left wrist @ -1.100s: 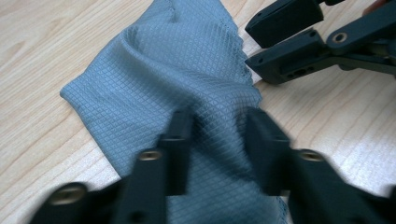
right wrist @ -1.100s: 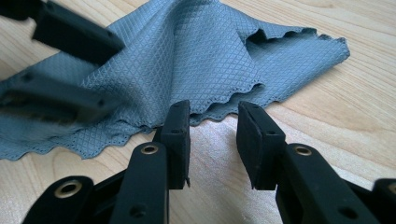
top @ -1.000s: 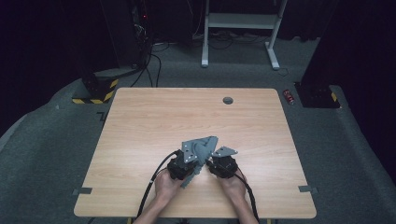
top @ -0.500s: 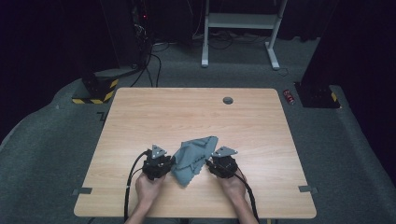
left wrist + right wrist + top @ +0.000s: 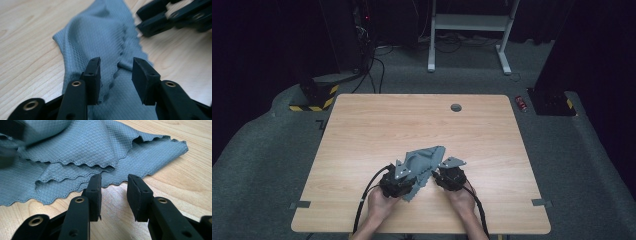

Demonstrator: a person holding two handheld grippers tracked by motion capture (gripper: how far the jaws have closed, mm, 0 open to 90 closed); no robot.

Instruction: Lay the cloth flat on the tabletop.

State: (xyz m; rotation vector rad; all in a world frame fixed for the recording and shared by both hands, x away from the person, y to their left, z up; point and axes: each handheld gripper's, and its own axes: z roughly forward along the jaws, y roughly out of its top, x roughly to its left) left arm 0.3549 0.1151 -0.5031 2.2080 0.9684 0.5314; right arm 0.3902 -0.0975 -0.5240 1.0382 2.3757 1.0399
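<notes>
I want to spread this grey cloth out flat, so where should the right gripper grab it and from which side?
Probably the scalloped edge of the grey cloth lying just ahead of the right gripper. Its jaws stand open over bare table, short of the hem. Come in low from the near side, since the layered edges there lift slightly off the wood. The left gripper is open over a fold farther along.

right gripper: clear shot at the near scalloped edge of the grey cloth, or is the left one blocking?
Probably yes. The right gripper has its jaws open just short of the grey cloth's scalloped edge, with bare table between. The left gripper sits over another part of the cloth, off that line.
</notes>
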